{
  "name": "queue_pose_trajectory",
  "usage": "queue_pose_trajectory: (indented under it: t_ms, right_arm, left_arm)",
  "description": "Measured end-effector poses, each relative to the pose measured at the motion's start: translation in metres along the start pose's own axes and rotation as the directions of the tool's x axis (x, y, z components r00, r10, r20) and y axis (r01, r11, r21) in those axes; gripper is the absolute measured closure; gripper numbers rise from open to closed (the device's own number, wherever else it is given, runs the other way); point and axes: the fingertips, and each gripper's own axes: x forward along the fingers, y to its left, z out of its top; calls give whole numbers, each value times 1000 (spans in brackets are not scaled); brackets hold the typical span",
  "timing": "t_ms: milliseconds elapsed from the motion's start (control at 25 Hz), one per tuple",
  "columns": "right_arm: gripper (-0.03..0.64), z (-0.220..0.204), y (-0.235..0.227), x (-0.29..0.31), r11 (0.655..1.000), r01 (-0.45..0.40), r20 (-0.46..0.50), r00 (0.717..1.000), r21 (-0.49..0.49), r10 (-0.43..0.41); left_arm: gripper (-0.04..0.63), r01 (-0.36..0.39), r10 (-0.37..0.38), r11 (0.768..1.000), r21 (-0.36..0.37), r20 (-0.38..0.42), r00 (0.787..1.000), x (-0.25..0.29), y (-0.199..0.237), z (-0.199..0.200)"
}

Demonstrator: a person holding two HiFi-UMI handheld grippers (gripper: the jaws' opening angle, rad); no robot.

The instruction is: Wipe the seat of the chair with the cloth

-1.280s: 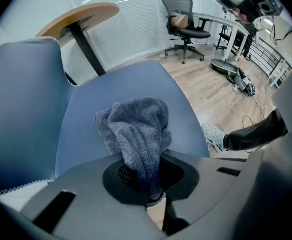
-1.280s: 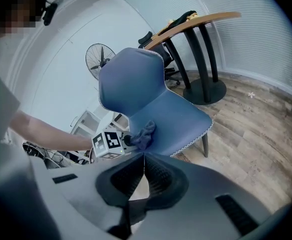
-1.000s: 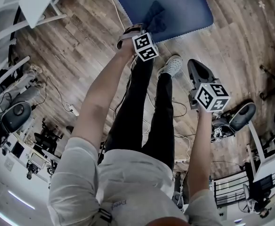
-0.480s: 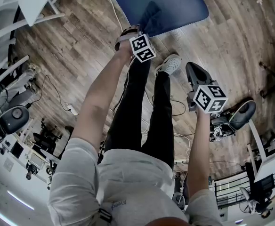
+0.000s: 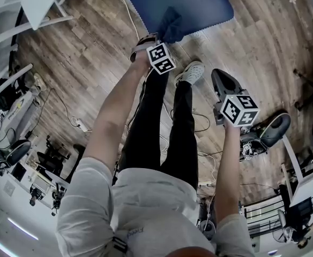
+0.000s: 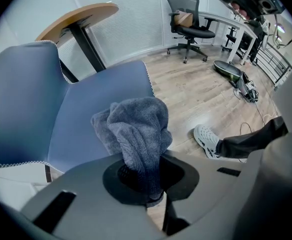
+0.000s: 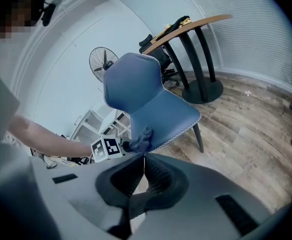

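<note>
We see a brown wood-plank floor (image 5: pixel 76 63) filling the head view, with loose thin cables (image 5: pixel 201 126) trailing over it near the centre, a white power strip (image 5: pixel 80 125) left of centre and a white metal-framed rack (image 5: pixel 22 9) in the upper left corner. In the left gripper view, a black office chair with a headrest (image 6: pixel 188 26) stands at top centre before white slatted blinds (image 6: pixel 131 21), beside a white desk (image 6: pixel 225 20). In the right gripper view, a round wooden-topped table on black legs (image 7: pixel 198 54) fills the upper right, and a black round pedestal fan (image 7: pixel 103 61) stands left of centre.
</note>
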Motion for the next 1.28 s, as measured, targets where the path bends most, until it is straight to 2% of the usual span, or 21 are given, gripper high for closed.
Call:
queue_pose_trajectory:
  t_ms: [440,720,960,1160,1280]
  right_arm:
    - [594,-11,10,4,1000,-11,-22,1000,-3,11]
    - [594,-16,21,6,999,-25,-56,998,-38,23]
    - [594,1,38,-12,995,-36,-62,998,-88,31]
    - [594,13,47,-37,998,-59,12,998,38,58]
    - [594,14,57,-44,997,-47,26,999,60,46]
  left_arm:
    - [546,35,-34,999,-20,8,999,-2,-17,-5]
    - [546,58,-57,997,-45,27,998,-13,-29,-7]
    - [545,1,26,981,-196,137,990,-55,-13,7]
    - [545,-18,89,937,-348,189,978,-97,1,19]
    - [545,-15,118,902,-431,213,970,-125,13,21]
